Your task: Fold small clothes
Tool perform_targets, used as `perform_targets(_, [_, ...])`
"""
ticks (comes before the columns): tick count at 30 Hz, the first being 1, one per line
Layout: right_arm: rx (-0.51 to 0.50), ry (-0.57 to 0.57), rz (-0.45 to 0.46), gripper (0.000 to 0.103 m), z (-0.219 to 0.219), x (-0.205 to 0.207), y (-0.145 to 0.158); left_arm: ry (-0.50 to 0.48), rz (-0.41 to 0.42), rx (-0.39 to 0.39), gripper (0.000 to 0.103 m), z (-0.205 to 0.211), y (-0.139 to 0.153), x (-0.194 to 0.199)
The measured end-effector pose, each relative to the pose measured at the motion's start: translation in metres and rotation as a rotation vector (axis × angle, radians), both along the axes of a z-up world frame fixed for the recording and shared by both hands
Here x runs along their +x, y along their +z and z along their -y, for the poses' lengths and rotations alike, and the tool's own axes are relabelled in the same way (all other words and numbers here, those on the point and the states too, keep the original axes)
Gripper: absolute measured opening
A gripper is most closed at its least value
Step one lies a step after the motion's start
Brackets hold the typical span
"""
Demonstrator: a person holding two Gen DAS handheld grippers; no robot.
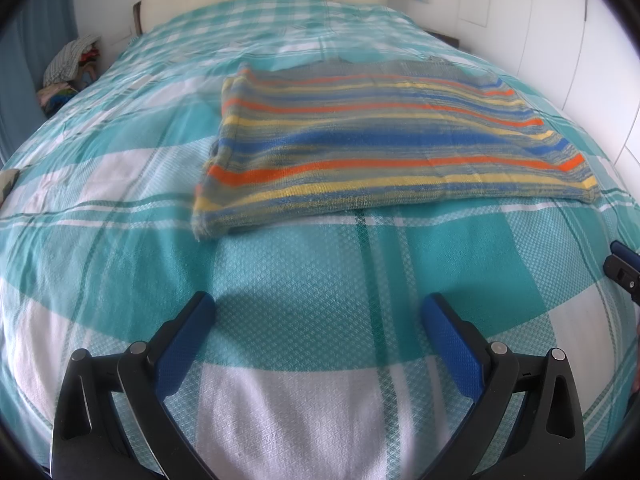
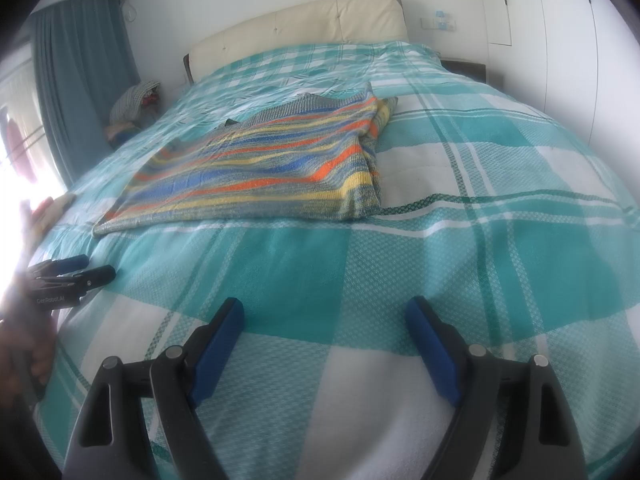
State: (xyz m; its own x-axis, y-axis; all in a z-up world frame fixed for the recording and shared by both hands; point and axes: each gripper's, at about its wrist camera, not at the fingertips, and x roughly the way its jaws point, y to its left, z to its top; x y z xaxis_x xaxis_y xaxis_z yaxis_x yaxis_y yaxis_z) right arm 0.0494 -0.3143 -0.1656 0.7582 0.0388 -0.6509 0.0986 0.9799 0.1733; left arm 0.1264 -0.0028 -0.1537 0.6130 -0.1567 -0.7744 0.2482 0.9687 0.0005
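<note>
Sweater [image 1: 384, 136] lies flat mid-bed [image 1: 280, 280], soft light knit, likely limp and stretchy; best pinched at near hem corners. Left gripper [image 1: 318, 344] and right gripper [image 2: 324, 344] jaws open, holding nothing.

Striped sweater [image 1: 384, 140] (teal-checked bedspread [image 1: 312, 288])

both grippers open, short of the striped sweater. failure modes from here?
1. The striped sweater already looks folded into layers along its right edge; a shallow pinch by the right gripper might lift only the top layer and undo the fold.
2. It lies flat on the plaid bedspread; the left gripper could catch the cover along with the knit.
3. The left wrist view is motion-blurred, so edge targeting may be off.
</note>
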Motion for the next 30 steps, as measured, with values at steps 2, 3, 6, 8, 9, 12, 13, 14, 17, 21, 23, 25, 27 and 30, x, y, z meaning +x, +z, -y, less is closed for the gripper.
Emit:
perform_targets(2, [0.0,0.0,0.0,0.083,0.0,0.0,0.0,0.0,0.0,0.0,0.103,0.0,0.0,0.0])
perform_targets(3, [0.0,0.0,0.0,0.083,0.0,0.0,0.0,0.0,0.0,0.0,0.103,0.0,-0.0001,-0.0001])
perform_targets(6, [0.0,0.0,0.0,0.083,0.0,0.0,0.0,0.0,0.0,0.0,0.103,0.0001,0.0,0.0001])
perform_targets(8, [0.0,0.0,0.0,0.083,0.0,0.0,0.0,0.0,0.0,0.0,0.103,0.0001,0.0,0.0001])
perform_targets(9, [0.0,0.0,0.0,0.083,0.0,0.0,0.0,0.0,0.0,0.0,0.103,0.0001,0.0,0.0001])
perform_targets(12, [-0.001,0.0,0.0,0.083,-0.0001,-0.0001,0.0,0.0,0.0,0.0,0.103,0.0,-0.0001,-0.0001])
perform_targets(13, [-0.001,0.0,0.0,0.083,0.0,-0.0001,0.0,0.0,0.0,0.0,0.103,0.0,0.0,0.0])
perform_targets(14, [-0.001,0.0,0.0,0.083,0.0,-0.0001,0.0,0.0,0.0,0.0,0.103,0.0,0.0,-0.0001])
perform_targets(17, [0.0,0.0,0.0,0.083,0.0,-0.0001,0.0,-0.001,0.0,0.0,0.103,0.0,0.0,-0.0002])
perform_targets(21, [0.0,0.0,0.0,0.083,0.0,-0.0001,-0.0001,-0.001,0.0,0.0,0.103,-0.0001,-0.0001,-0.0003])
perform_targets(23, [0.0,0.0,0.0,0.083,0.0,-0.0001,-0.0001,-0.001,0.0,0.0,0.103,-0.0001,-0.0001,-0.0003])
perform_targets(25, [0.0,0.0,0.0,0.083,0.0,-0.0002,-0.0001,-0.002,0.0,0.0,0.103,-0.0001,-0.0001,-0.0004])
perform_targets(27, [-0.001,0.0,0.0,0.083,-0.0001,-0.0001,-0.0001,-0.002,0.0,0.0,0.103,-0.0002,-0.0001,-0.0004])
perform_targets(30, [0.003,0.003,-0.009,0.084,0.0003,0.0007,0.0004,-0.002,0.0,-0.001,0.103,-0.0002,-0.0002,-0.0005])
